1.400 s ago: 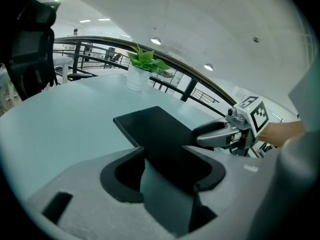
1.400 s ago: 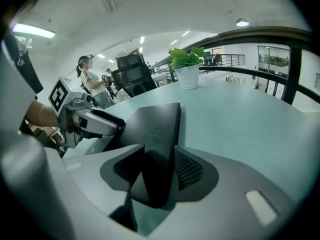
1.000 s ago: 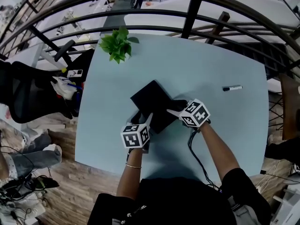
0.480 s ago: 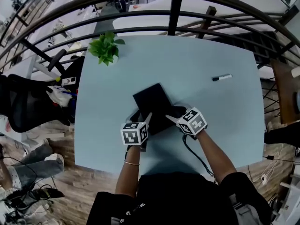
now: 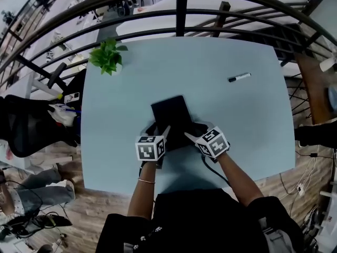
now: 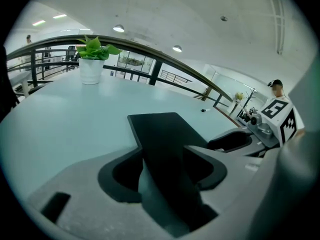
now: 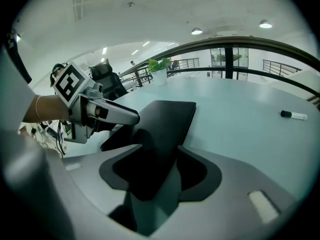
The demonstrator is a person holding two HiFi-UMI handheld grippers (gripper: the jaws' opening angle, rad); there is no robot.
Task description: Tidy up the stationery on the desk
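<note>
A flat black notebook (image 5: 171,112) lies on the light blue table (image 5: 237,130), near its front middle. My left gripper (image 5: 160,133) is shut on the notebook's near left edge, and my right gripper (image 5: 192,133) is shut on its near right edge. In the left gripper view the notebook (image 6: 160,129) runs between the jaws of the left gripper (image 6: 162,169), with the right gripper (image 6: 250,134) beside it. The right gripper view shows the notebook (image 7: 167,116) pinched in the right gripper (image 7: 155,169). A black-and-white marker (image 5: 239,77) lies alone at the far right.
A potted green plant (image 5: 107,57) stands at the table's far left corner. A dark railing (image 5: 181,15) runs behind the table. A black office chair (image 5: 31,125) and clutter sit off the left edge. A cable (image 5: 216,170) trails from the right gripper.
The notebook has turned clockwise on the table, squarer to its edges, with both grippers still shut on it. The head view has shifted slightly.
</note>
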